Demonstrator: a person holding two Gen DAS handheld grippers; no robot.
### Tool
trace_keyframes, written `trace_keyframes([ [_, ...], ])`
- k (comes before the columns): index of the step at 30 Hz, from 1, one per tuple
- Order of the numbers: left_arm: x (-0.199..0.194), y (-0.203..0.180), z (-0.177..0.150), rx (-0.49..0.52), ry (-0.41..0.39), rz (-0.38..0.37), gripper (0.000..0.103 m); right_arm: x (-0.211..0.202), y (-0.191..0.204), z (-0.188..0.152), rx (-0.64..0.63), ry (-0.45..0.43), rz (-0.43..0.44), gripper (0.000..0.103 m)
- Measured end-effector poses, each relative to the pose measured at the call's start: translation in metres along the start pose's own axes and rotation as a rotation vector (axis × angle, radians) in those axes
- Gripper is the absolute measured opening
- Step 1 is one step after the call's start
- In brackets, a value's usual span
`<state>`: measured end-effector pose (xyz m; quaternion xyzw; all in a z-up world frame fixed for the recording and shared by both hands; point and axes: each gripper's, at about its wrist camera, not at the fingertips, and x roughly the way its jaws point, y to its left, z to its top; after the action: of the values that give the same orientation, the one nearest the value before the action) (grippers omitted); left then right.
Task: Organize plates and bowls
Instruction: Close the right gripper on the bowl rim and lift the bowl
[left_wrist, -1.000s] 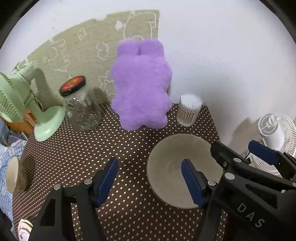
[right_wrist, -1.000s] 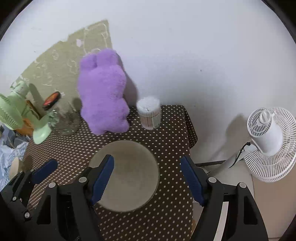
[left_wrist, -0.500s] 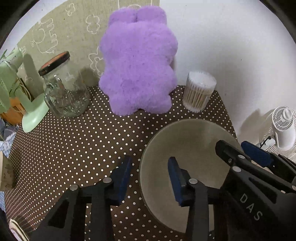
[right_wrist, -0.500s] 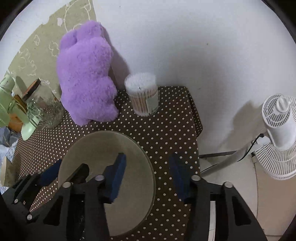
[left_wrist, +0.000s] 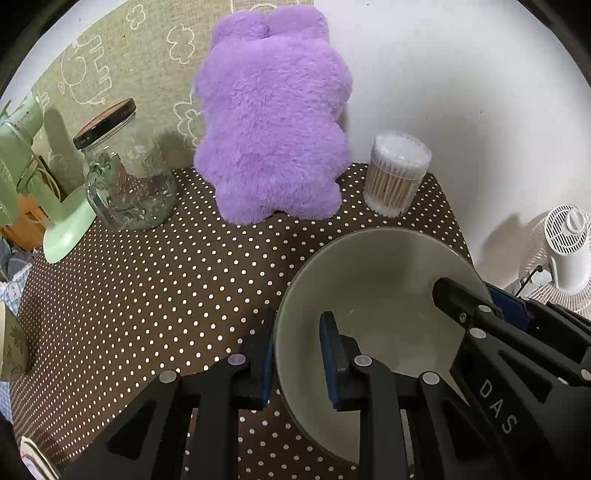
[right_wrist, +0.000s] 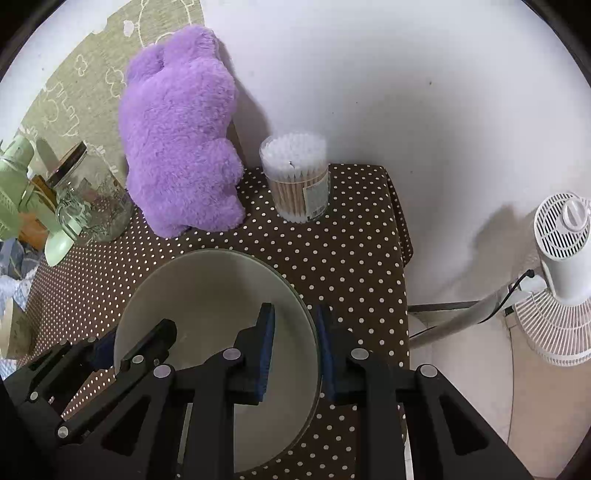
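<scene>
A large beige bowl (left_wrist: 376, 280) sits on the brown polka-dot tablecloth (left_wrist: 166, 280) near the table's right end. My left gripper (left_wrist: 295, 354) straddles the bowl's left rim, one blue pad inside and one outside, closed onto it. My right gripper (right_wrist: 295, 339) straddles the bowl's (right_wrist: 207, 288) right rim the same way, closed onto it. Each gripper shows in the other's view, at opposite sides of the bowl.
A purple plush toy (left_wrist: 273, 122), a lidded glass jar (left_wrist: 125, 173) and a tub of cotton swabs (left_wrist: 397, 173) stand along the back wall. A green desk fan (left_wrist: 33, 177) is at the left. A white floor fan (right_wrist: 561, 280) stands beyond the table's right edge.
Both grippers moved forward and down to the bowl and narrowed from wide open to closed on its opposite rims.
</scene>
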<state>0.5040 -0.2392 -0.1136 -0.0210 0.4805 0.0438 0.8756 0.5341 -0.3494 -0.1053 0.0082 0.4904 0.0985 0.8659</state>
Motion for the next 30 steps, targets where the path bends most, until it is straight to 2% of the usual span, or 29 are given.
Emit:
trace_keyframes([
  [13,-0.037,0.007,-0.022,0.011,-0.001,-0.003,0.020,-0.031,0.006,-0.016,0.009,0.010,0.011,0.026],
  [30,-0.115,0.031,-0.079,0.011,-0.028,-0.019,0.020,-0.100,0.039,-0.060,0.018,-0.011,0.001,0.026],
])
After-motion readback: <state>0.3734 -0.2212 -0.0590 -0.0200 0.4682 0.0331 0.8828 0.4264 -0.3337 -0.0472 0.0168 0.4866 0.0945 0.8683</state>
